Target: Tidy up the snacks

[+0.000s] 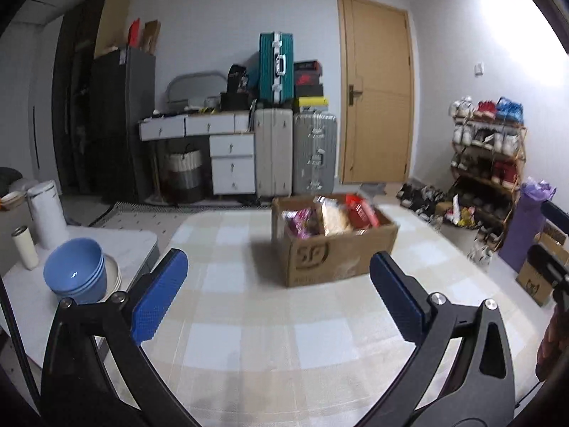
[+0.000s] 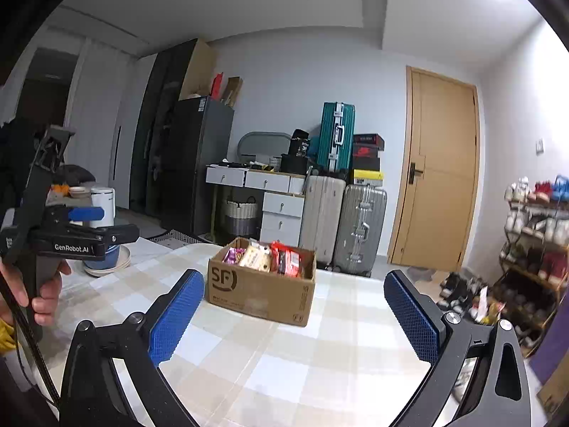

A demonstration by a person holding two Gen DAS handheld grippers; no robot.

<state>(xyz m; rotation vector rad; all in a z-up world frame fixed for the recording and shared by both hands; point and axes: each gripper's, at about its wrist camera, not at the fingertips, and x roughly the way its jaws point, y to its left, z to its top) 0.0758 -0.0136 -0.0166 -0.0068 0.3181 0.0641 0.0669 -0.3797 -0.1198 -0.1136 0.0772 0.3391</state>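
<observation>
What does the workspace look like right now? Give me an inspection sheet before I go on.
Surface: table under a pale checked cloth, mostly bare.
Job's things: brown cardboard box marked SF at the far middle of the table, open, holding a purple snack bag, a beige snack bag and a red snack bag.
Clutter: stacked blue bowls on a pale plate, white cylindrical bottle and white canister, all on a grey side surface to the left.
Grippers: left gripper and right gripper both open, empty, short of the box.
Cables: black strap by the left hand.
Surroundings: suitcases, wooden door, shoe rack.
</observation>
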